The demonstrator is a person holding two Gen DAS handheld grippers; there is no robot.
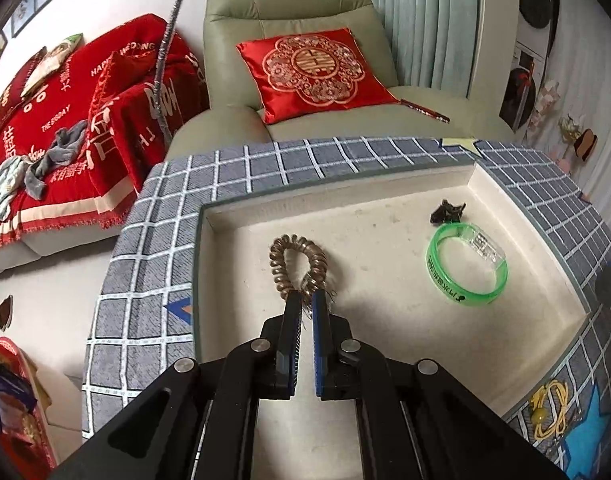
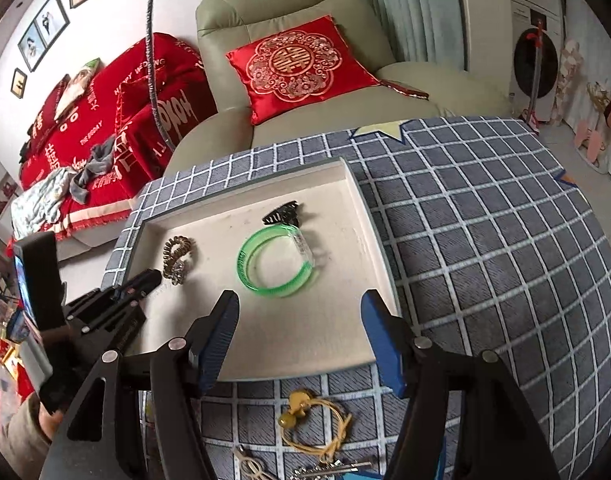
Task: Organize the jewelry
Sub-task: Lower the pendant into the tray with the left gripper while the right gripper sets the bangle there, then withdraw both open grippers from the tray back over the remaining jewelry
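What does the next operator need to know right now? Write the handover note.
Left gripper: fingers shut on the brown spiral hair tie, inside the tray.
Right gripper: open, empty, above the tray's near edge.
In tray: green bangle and black hair claw.
Left outside, on the checked cloth in front of the tray: yellow cord hair tie, plus small metal pieces at the picture's bottom edge.
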